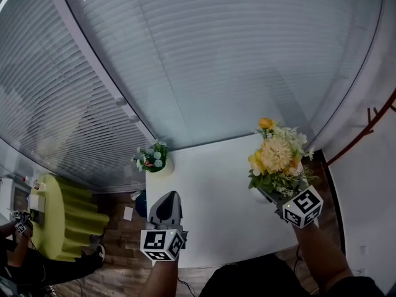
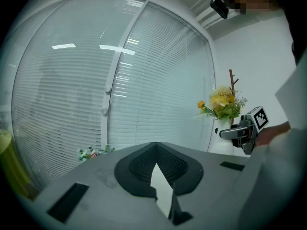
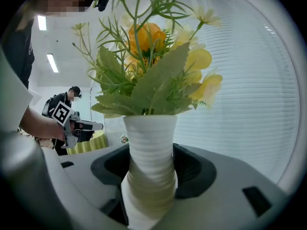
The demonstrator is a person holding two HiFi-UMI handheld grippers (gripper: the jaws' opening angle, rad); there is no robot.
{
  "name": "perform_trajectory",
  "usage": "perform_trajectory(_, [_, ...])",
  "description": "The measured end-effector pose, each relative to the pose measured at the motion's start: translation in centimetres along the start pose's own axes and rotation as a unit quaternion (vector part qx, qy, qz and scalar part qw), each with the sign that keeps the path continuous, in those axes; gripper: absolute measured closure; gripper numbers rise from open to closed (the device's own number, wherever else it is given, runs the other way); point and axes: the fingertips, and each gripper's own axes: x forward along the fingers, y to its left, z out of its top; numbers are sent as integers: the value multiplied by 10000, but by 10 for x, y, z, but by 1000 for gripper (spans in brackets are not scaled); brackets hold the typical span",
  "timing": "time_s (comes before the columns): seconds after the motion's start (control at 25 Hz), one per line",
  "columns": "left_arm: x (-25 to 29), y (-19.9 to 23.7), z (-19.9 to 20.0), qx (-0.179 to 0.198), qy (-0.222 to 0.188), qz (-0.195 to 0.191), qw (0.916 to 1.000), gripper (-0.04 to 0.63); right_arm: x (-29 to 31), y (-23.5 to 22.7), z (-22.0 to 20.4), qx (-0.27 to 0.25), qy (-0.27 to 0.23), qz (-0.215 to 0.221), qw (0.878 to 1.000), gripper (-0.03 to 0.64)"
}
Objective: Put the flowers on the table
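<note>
My right gripper [image 3: 151, 171] grips the white vase [image 3: 149, 133] of flowers [image 1: 275, 153], counter [image 1: 210, 184] just below it. I'd lower it upright, base flat, then release; left gripper [image 1: 168, 198] is closed and empty

Grey grippers [image 1: 168, 197] with black-white marker cubes [image 1: 162, 244]

Clearance over table
Table [image 1: 210, 184] centre open; small flower pot [image 1: 152, 158] blocks far-left corner, vase of yellow flowers [image 1: 275, 156] crowds right side, blinds [image 1: 216, 60] close far edge.
</note>
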Motion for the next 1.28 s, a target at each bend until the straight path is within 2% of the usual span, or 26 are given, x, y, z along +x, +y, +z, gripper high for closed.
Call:
perform_trajectory(0.32, [26,23,-26,-26,229,252,9994,600,57,-13,-39,114,174,195,9996,337])
perform_trajectory(0.6, [56,55,-54,-143,226,377,9989,600,113,-21,-73,17,158,312,9994,337])
perform_trajectory(1.28, [45,48,-74,-251,629,415,9968,600,119,-28,-96,-57,413,194,9989,337])
